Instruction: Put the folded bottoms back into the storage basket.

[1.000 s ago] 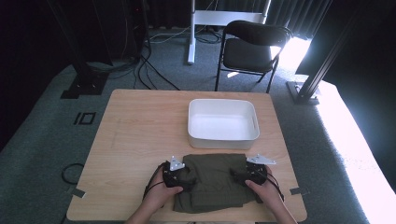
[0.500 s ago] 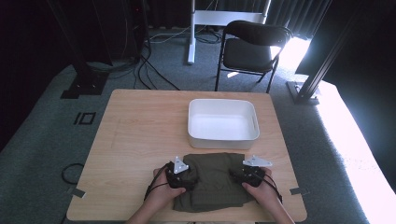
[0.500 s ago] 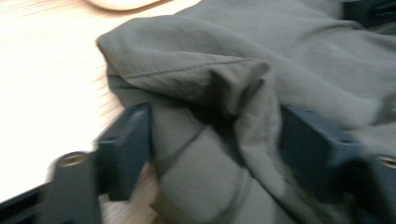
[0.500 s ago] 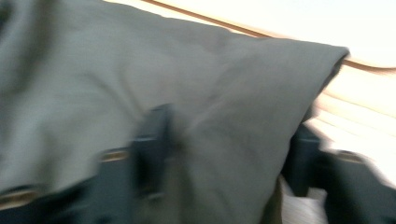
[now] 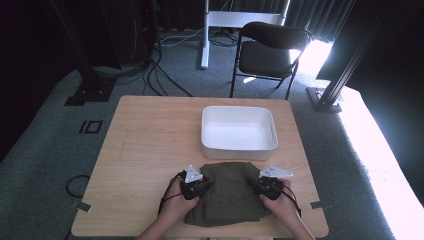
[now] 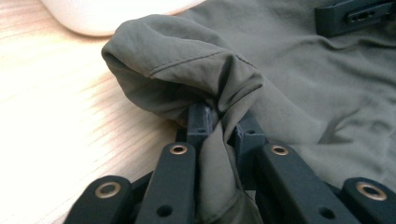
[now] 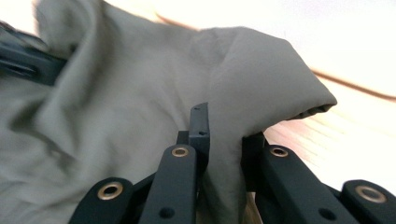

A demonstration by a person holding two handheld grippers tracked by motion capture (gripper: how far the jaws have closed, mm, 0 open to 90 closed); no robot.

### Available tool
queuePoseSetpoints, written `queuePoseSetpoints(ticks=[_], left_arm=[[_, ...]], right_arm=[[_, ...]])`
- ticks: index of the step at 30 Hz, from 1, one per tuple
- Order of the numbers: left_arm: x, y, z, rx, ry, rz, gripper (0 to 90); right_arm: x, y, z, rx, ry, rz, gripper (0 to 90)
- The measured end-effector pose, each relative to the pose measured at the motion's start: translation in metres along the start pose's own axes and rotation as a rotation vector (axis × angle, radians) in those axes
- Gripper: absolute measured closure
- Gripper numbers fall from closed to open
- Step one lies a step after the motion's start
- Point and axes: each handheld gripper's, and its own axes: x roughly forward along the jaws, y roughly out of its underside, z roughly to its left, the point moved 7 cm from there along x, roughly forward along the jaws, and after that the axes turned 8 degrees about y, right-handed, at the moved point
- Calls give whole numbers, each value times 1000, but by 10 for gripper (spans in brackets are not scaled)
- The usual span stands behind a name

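Each tool, left (image 6: 219, 126) and right (image 7: 226, 128), pinches a bunched olive cloth (image 5: 227, 192) corner that hides its jaw tips.

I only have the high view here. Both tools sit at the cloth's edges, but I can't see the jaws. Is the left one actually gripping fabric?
Observer: Yes. In the left gripper view, the left tool has a fold of the cloth pinched between its jaws.
Operator: And the right one?
Observer: The same. The right tool is shut on a raised fold of cloth, which peaks above the jaws.
Operator: How near is the tray to the left grip?
Observer: The tray has its rounded white wall just beyond the bunched fold; whether they touch, I cannot tell.
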Motion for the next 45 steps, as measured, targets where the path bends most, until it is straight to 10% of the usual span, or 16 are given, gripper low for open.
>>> queuePoseSetpoints(ticks=[22, 45], left_arm=[[-46, -64, -10, 23, 50, -137, 850], [-51, -144, 15, 57, 31, -218, 851]], right_arm=[[-56, -65, 4, 26, -81, -160, 816], [-58, -140, -26, 79, -42, -254, 816]])
